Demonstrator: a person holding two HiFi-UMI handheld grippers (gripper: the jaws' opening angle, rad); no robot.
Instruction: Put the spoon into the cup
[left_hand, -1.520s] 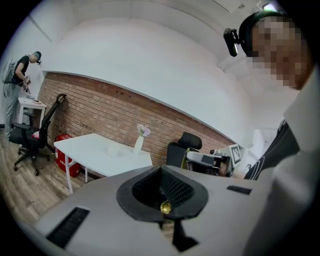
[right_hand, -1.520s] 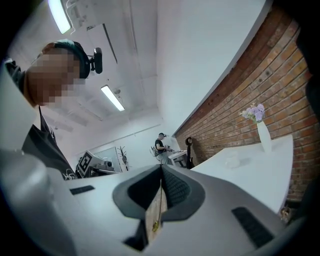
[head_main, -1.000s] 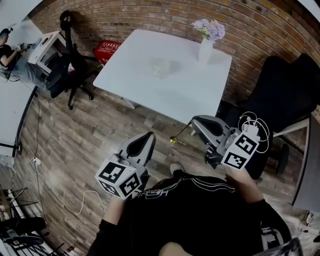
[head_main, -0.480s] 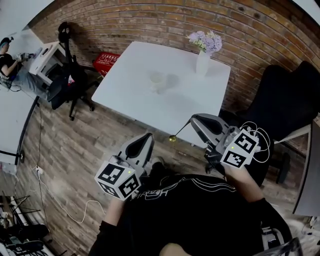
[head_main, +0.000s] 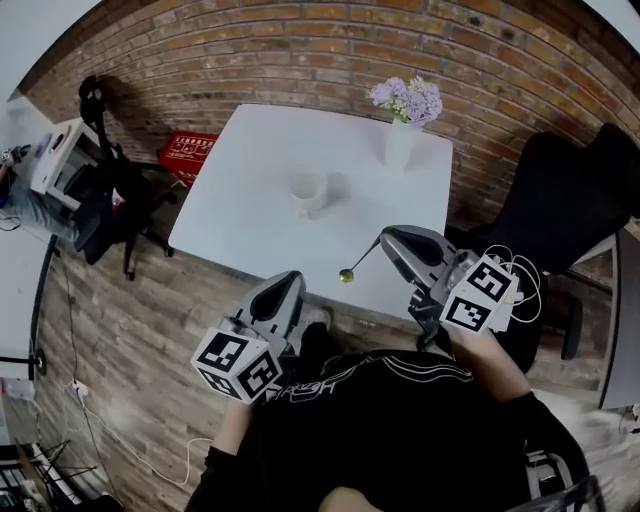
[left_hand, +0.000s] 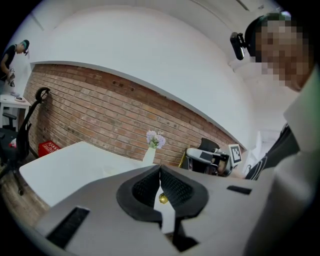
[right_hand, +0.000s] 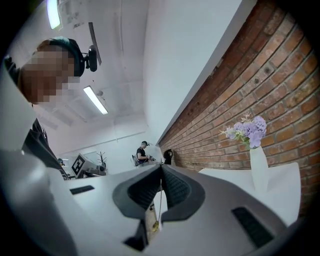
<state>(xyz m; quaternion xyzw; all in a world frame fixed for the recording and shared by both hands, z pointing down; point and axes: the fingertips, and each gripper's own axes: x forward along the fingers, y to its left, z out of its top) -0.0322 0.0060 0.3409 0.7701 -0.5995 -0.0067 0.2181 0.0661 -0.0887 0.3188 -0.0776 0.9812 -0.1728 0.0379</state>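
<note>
A white cup (head_main: 308, 190) stands near the middle of the white table (head_main: 240, 210). My right gripper (head_main: 386, 240) is shut on the thin handle of a gold spoon (head_main: 360, 260). The spoon's bowl (head_main: 346, 275) hangs over the table's near edge, short of the cup. In the right gripper view the spoon (right_hand: 159, 205) runs down between the closed jaws of that gripper (right_hand: 161, 168). My left gripper (head_main: 290, 284) is at the lower left, just off the table's near edge, with its jaws together and nothing held. In the left gripper view its tips (left_hand: 160, 168) meet.
A white vase with purple flowers (head_main: 402, 135) stands at the table's far right corner. A black office chair (head_main: 560, 200) is right of the table. A red basket (head_main: 185, 155) and another chair (head_main: 105, 195) are at the left. A brick wall runs behind.
Both grippers have come forward to the table, which now lies closer. The spoon's bowl has gone from over the floor to over the table's near edge. The right grip is unchanged.
</note>
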